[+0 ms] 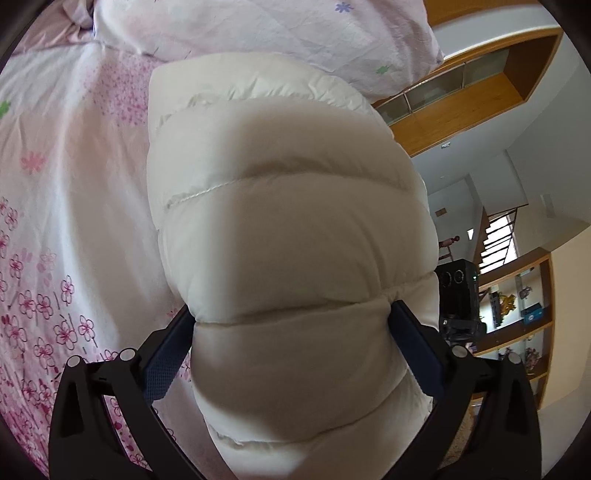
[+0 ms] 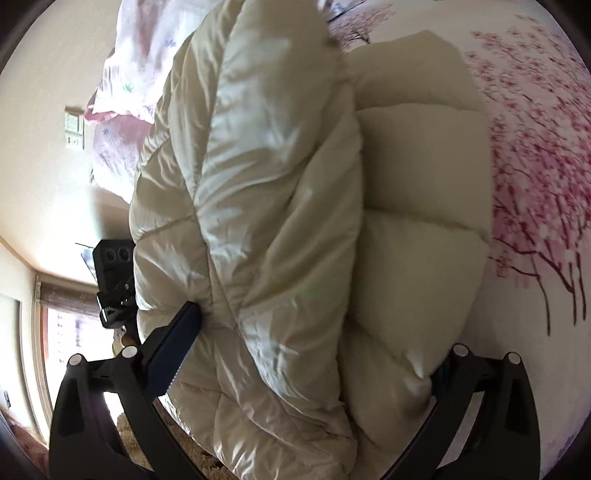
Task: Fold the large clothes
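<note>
Seemingly lengthwise away, the puffer coat is pinched by left tongs and right tongs

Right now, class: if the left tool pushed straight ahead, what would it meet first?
The left tool is already clamped on the white puffer jacket; straight on, more of that jacket comes first.

The puffy quilted jacket is plain cream-white, the bed sheet beside it white with pink and magenta blossoms, the pillow beyond the jacket pale pink with small purple and green flowers, the tongs black with dark blue pads
</note>
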The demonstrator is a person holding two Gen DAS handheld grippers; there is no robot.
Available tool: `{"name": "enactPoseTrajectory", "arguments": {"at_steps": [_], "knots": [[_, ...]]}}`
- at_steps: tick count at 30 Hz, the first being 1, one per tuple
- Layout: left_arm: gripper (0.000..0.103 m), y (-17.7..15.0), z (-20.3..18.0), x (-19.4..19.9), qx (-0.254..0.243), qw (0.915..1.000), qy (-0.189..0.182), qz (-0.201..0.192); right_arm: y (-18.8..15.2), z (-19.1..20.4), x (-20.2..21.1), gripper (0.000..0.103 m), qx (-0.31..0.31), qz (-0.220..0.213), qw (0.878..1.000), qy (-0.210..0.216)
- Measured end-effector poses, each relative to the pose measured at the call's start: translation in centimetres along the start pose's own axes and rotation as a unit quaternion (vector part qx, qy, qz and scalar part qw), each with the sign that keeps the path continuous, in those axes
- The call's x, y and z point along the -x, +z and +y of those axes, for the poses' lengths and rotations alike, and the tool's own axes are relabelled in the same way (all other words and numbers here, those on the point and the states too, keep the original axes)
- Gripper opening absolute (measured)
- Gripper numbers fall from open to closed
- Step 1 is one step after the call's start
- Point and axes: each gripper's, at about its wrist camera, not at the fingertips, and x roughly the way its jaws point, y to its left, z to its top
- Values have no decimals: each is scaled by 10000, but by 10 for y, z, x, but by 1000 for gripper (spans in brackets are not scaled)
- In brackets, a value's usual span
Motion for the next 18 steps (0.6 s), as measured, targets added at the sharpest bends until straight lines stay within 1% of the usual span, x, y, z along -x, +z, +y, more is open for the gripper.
{"name": "enactPoseTrajectory", "arguments": {"at_steps": [2,3,4,5,6,7,8,9,10,12,15,18], "knots": [[102,0,3,0,68,9999,-80,24,0,3,-3,101,19,-26,9999,100],[101,-1,3,0,81,9999,-114,18,0,1,-5,95,-14,-28,9998,174],[99,-2,3,0,90,9999,-135,8,-1,-4,-5,81,-88,0,9995,310],[94,-2,3,1,92,9998,-163,-13,-2,-9,-9,74,-205,32,9982,562],[88,-3,2,3,91,9998,-180,-40,-10,-17,-8,64,-273,45,9971,713],[84,-3,1,5,88,9997,-210,-71,-11,-19,-10,55,-308,42,9958,856],[77,-3,1,7,79,9996,-236,-97,-14,-18,-11,51,-290,15,9951,942],[71,-3,0,9,73,9995,-267,-126,-16,-16,-11,44,-254,-21,9949,973],[69,-4,0,10,63,9994,-293,-149,-17,-12,-10,39,-242,-45,9949,983],[59,-4,0,16,33,9991,-357,-244,-21,-3,-7,34,-145,-144,9952,952],[50,-4,-1,24,-9,9981,-482,-387,-22,13,-2,28,-27,-252,9960,855],[47,-4,0,39,-62,9964,-611,-578,-18,36,1,26,203,-350,9953,877]]}}
